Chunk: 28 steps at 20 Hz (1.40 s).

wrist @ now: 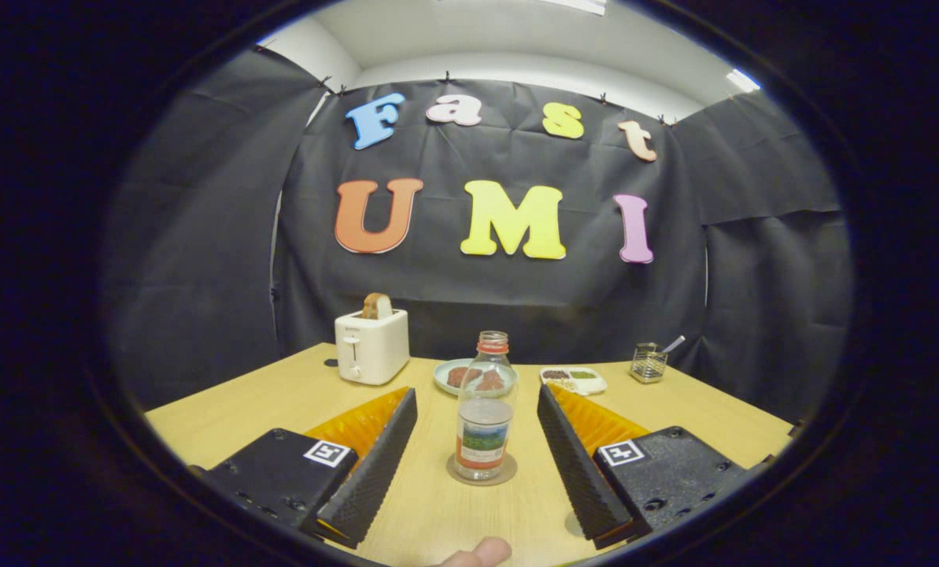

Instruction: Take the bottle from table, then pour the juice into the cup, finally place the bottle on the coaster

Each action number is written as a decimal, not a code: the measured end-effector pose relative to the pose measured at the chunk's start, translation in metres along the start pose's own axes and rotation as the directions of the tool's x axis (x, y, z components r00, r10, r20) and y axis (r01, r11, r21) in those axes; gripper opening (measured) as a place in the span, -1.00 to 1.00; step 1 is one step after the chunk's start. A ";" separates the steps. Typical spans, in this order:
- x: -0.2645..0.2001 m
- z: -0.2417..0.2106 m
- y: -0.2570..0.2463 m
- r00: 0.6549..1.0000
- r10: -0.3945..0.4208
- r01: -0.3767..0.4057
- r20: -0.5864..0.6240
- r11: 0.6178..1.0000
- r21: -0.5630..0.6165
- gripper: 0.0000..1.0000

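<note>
A clear plastic bottle (483, 409) with a red neck ring and a colourful label stands upright on a round brown coaster (482, 474) on the wooden table (241, 402). It has no cap on. My gripper (477, 405) is open, its two black ribbed fingers (378, 461) spread wide on either side of the bottle without touching it. The bottle sits between the fingers, about level with their tips. Part of a round glass rim (573, 524) shows beside the right finger's base, mostly hidden by it.
A white toaster (371, 345) holding a slice of bread stands at the back left. Behind the bottle lies a plate (453, 376) with dark food, then a small white tray (573, 379) and a wire holder (648, 363) to the right. A fingertip (477, 553) shows at the near edge.
</note>
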<state>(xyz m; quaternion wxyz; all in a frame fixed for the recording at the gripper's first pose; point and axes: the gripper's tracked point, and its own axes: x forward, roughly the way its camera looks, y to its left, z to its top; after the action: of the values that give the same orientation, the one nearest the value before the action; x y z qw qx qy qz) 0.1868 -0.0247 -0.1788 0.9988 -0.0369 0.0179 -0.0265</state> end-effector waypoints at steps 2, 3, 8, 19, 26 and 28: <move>-0.021 0.003 0.008 1.000 -0.008 0.008 0.011 1.000 0.019 0.98; -0.029 -0.001 0.010 1.000 -0.025 0.025 0.002 0.999 0.024 0.98; -0.069 -0.003 0.027 0.996 -0.064 0.062 -0.062 0.998 -0.033 0.97; -0.160 0.082 0.039 0.995 -0.070 0.072 0.069 0.997 -0.031 0.97; -0.218 0.124 0.037 0.987 -0.093 0.087 0.128 0.995 0.050 0.97; -0.225 0.124 0.029 0.985 -0.112 0.108 0.128 0.994 0.035 0.97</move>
<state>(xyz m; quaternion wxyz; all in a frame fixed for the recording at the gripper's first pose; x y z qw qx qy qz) -0.0313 0.0255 -0.0503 0.9953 -0.0258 -0.0496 -0.0793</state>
